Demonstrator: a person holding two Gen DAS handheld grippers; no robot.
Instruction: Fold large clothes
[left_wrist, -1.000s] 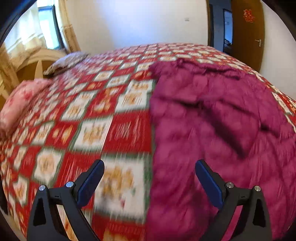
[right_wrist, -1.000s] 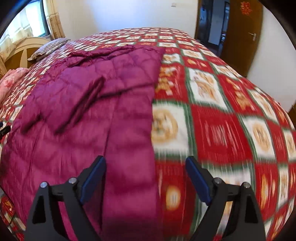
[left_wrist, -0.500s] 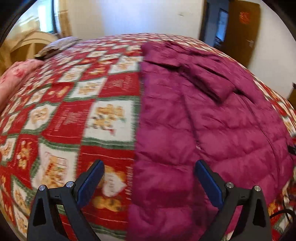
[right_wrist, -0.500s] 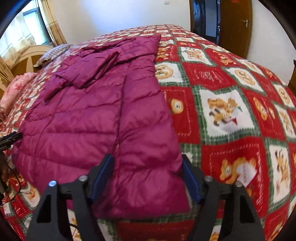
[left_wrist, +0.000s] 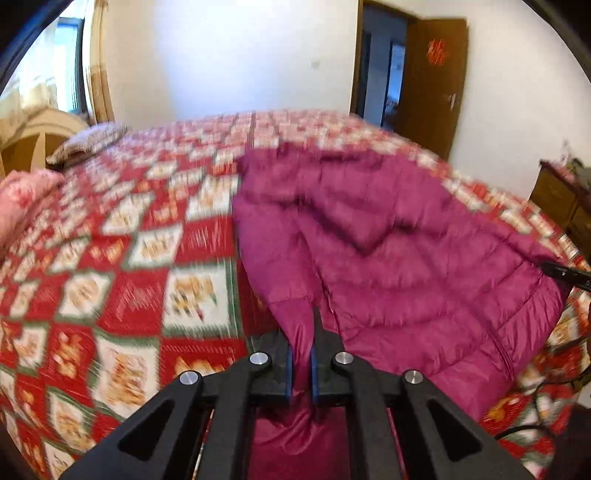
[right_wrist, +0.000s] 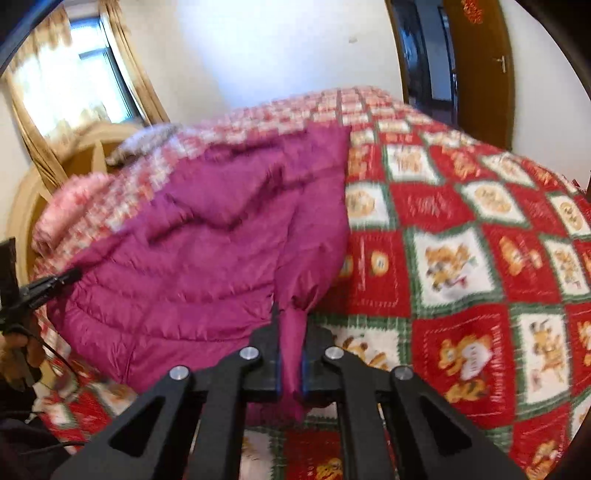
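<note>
A magenta quilted puffer jacket (left_wrist: 399, 254) lies spread on a bed with a red, white and green patterned bedspread (left_wrist: 122, 280). My left gripper (left_wrist: 300, 365) is shut on the jacket's near left hem corner and holds it lifted off the bed. My right gripper (right_wrist: 291, 369) is shut on the jacket's (right_wrist: 207, 258) near right hem corner, also lifted. A sleeve lies folded across the jacket's upper part. The right gripper's tip shows at the left view's right edge (left_wrist: 565, 274), and the left gripper at the right view's left edge (right_wrist: 48, 286).
Pillows (left_wrist: 88, 142) and a pink cushion (left_wrist: 22, 195) lie at the bed's left by a wooden headboard (right_wrist: 48, 173). A brown door (left_wrist: 428, 81) stands open at the back right. A wooden cabinet (left_wrist: 561, 195) stands at the far right.
Both grippers went from open above the hem to shut on the jacket's two near hem corners. Both have lifted the hem and pulled back; the views now show more of the room.
</note>
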